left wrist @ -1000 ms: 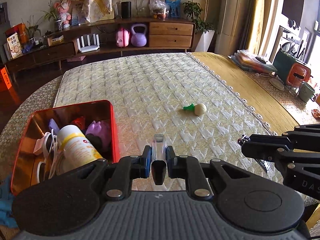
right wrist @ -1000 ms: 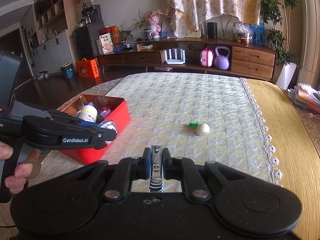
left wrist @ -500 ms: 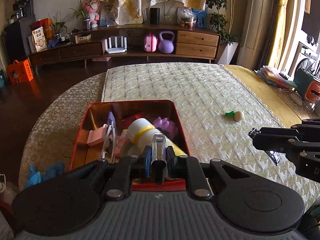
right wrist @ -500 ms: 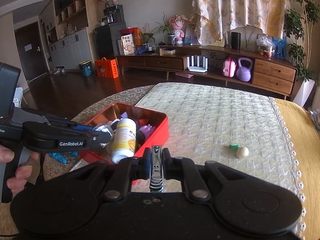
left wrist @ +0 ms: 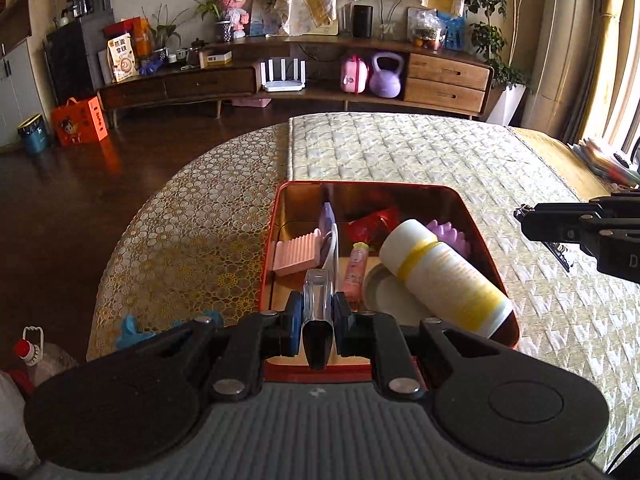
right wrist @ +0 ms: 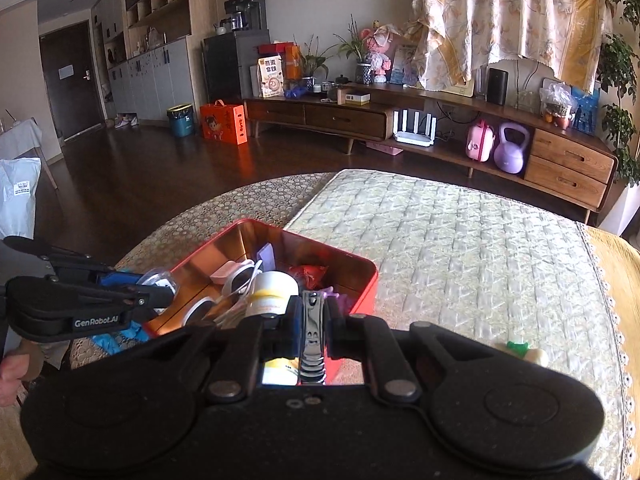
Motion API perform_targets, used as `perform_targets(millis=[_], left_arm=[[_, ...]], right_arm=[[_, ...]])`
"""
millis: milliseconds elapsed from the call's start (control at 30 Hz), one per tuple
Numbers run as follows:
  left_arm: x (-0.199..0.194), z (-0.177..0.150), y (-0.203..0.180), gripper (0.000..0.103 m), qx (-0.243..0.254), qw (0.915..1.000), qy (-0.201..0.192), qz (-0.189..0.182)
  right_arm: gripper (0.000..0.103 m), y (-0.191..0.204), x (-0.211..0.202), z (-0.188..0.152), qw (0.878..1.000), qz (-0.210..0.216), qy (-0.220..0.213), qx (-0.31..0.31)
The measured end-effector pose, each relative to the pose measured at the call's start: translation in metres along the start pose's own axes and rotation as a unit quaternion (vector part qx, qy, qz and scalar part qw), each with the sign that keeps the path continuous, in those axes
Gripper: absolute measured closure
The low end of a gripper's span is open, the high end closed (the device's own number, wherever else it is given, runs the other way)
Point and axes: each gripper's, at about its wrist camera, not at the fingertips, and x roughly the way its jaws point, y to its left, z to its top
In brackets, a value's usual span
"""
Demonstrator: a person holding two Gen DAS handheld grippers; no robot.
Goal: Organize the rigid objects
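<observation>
Clear case (left wrist: 318, 294): clamped in left hand-held gripper (left wrist: 317, 320), over near end of red tin (left wrist: 476, 224); probably hard, light, slick plastic, best pinched on flat sides.
Nail clipper (right wrist: 313, 334): clamped in right hand-held gripper (right wrist: 312, 328), above tin's near corner; stiff metal, slippery.
White bottle (left wrist: 444, 276): lying aslant inside tin.
Radish toy (right wrist: 528, 354): apart, on quilted table (right wrist: 460, 240).

both grippers (left wrist: 317, 322) (right wrist: 312, 326) moved over red tin (left wrist: 480, 236).
</observation>
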Motion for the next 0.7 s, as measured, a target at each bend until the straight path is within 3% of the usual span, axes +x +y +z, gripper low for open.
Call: perform_targets(millis=[700], left_arm=[[0.046,0.004,0.007,0.088,0.003,0.9996,0.026,0.008]], right_arm=[[0.092,-0.015,0.097,0.017,0.998,-0.014,0.059,0.011]])
